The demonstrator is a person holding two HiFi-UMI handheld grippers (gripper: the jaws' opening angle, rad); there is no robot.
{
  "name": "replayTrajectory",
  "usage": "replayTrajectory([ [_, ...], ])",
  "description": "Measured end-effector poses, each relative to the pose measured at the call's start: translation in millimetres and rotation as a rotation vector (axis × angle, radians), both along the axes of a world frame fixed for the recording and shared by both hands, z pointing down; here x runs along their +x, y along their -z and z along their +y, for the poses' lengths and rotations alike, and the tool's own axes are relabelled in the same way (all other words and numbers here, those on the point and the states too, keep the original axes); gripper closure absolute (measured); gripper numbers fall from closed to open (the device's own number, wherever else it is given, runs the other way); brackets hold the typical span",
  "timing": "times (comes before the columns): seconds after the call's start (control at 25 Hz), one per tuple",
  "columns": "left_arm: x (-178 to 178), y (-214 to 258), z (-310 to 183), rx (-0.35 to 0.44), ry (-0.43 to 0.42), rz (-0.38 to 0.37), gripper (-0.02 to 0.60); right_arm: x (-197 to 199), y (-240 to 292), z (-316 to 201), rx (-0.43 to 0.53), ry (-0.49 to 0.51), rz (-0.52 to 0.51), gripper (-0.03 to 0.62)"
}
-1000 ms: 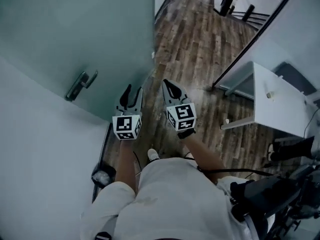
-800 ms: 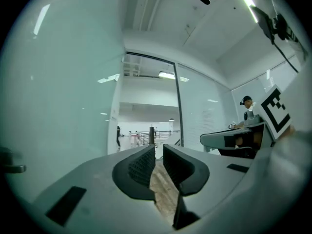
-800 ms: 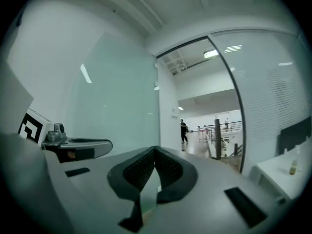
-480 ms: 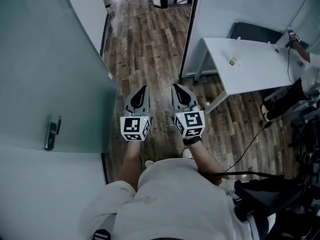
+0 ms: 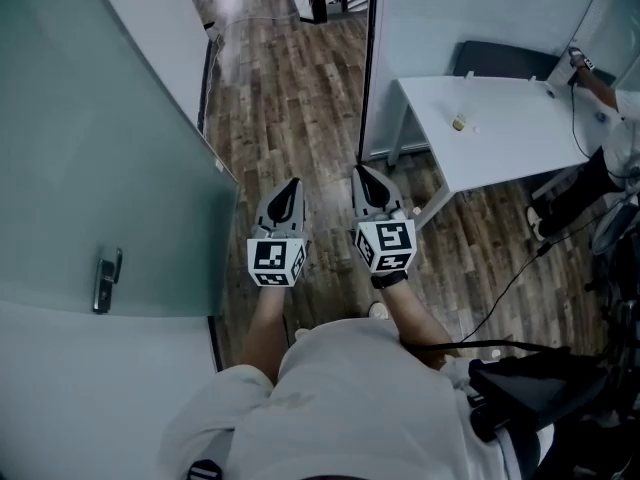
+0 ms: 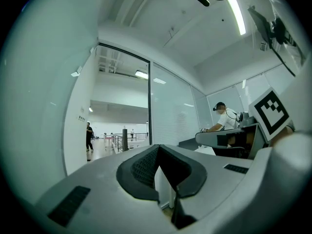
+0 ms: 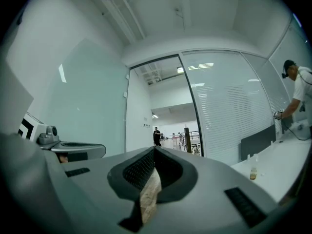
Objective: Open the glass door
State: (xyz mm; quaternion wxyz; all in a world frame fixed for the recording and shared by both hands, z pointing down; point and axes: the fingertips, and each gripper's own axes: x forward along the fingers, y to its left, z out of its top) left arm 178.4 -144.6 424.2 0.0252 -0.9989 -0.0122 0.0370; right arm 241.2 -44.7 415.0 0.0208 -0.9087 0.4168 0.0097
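the left tool (image 5: 290,188) has closed on nothing and, with the equally closed, empty right tool (image 5: 366,176), has swung from the handle (image 5: 105,280) toward the doorway; the glass door (image 5: 110,138) stands open at their left, so the task looks done

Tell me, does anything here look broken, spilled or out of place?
Nothing stands out. The glass door stands swung open on the left, its handle intact. A small bottle stands upright on the white table. The left gripper and right gripper have their fingers closed, holding nothing.
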Motion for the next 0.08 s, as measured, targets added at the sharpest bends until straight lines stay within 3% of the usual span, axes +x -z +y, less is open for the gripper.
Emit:
replayTrajectory([
  [0.08,1.1,1.7,-2.9,-0.001,0.008,-0.001,0.578,0.9,3.6,-3.9,0.002,0.011,0.006,0.589],
])
